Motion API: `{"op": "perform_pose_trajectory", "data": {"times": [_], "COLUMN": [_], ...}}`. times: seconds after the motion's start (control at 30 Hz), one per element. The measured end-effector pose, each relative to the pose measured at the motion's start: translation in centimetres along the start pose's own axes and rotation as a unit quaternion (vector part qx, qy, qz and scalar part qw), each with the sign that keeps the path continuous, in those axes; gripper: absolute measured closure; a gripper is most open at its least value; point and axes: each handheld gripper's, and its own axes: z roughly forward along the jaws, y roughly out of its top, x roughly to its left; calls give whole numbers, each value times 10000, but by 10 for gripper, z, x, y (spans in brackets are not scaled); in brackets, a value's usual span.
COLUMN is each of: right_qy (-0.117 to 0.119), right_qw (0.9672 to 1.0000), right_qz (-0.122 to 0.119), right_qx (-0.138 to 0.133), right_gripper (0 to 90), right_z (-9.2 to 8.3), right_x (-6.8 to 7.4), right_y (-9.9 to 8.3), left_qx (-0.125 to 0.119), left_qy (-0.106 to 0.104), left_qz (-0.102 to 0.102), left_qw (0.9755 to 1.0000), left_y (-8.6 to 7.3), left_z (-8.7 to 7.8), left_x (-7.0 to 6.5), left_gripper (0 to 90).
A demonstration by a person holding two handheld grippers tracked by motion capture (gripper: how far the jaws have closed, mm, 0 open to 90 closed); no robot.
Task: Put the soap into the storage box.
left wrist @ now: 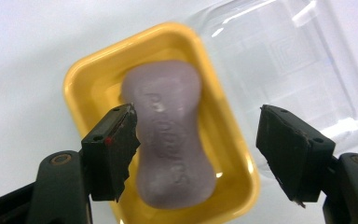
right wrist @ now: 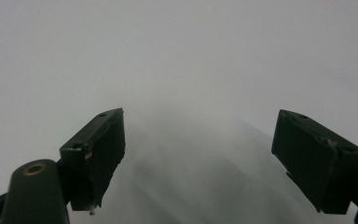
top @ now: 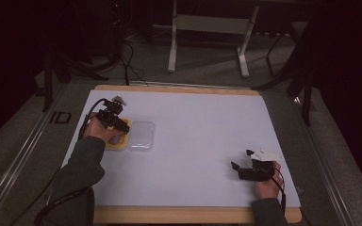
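left hand-held gripper (left wrist: 196, 154) wide open, over soap (left wrist: 172, 135)

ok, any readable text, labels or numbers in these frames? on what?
"ID": dark marking on the grey floor left of the table.
Embossed brand word on the purple soap bar in the yellow dish: too soft to read for certain.
Clear lid: a moulded pattern, no readable text.
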Motion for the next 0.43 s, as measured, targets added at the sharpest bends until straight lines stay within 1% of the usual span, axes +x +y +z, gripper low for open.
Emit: {"op": "perform_pose_trajectory", "data": {"times": [0.1,0.17,0.2,0.27,0.37,0.43], "right_qy": [0,-1,-2,-3,-12,-4], "right_qw": [10000,10000,10000,10000,10000,10000], "right_qz": [1,2,4,4,-3,-5], "right_qx": [3,3,3,3,14,28], "right_gripper": [169,169,169,169,169,169], "right_z": [0,0,0,0,0,1], "right_x": [0,0,0,0,0,-1], "right_y": [0,0,0,0,0,0], "left_qx": [-187,-320,-386,-514,-648,-765], "left_qy": [-51,-113,-108,-152,-159,-201], "left_qz": [179,279,335,422,571,683], "left_qw": [9997,9990,9986,9977,9961,9945], "left_y": [-3,-7,-8,-12,-17,-22], "left_z": [-3,-4,-5,-5,-4,-4], "left_x": [-6,-10,-13,-16,-22,-27], "left_gripper": [296,298,298,302,305,307]}}
